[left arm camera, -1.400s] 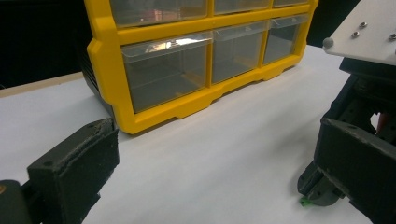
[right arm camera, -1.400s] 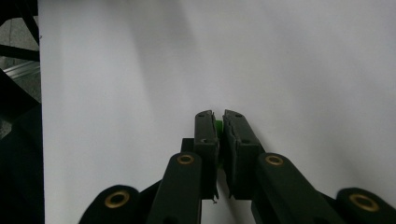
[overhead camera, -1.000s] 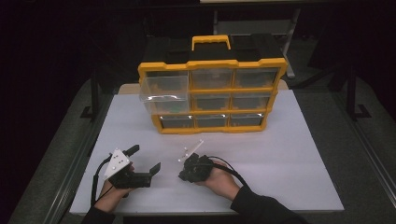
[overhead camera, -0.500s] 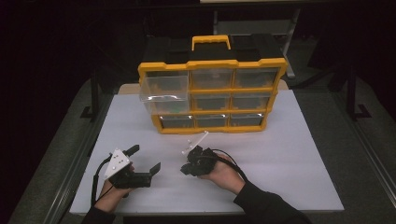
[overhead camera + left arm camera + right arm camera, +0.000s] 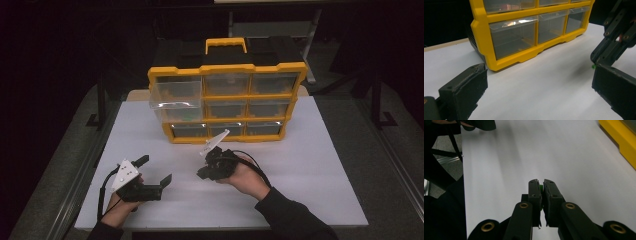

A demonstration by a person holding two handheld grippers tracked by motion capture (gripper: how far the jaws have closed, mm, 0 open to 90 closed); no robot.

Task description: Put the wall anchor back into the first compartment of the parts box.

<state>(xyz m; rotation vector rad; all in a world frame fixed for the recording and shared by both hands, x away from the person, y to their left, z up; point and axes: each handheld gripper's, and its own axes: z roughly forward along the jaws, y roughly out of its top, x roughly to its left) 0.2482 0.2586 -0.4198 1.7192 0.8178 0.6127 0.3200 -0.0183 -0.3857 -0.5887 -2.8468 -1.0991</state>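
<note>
Right gripper (image 5: pixel 541 185), jaws closed on a small green piece (image 5: pixel 540 187), held above the white surface (image 5: pixel 310 165), right of centre, near the yellow drawer organizer (image 5: pixel 227 102). Left gripper (image 5: pixel 152 170), jaws wide open and holding nothing, low over the near left surface. Top-left drawer (image 5: pixel 176 93) of organizer pulled out.
</note>
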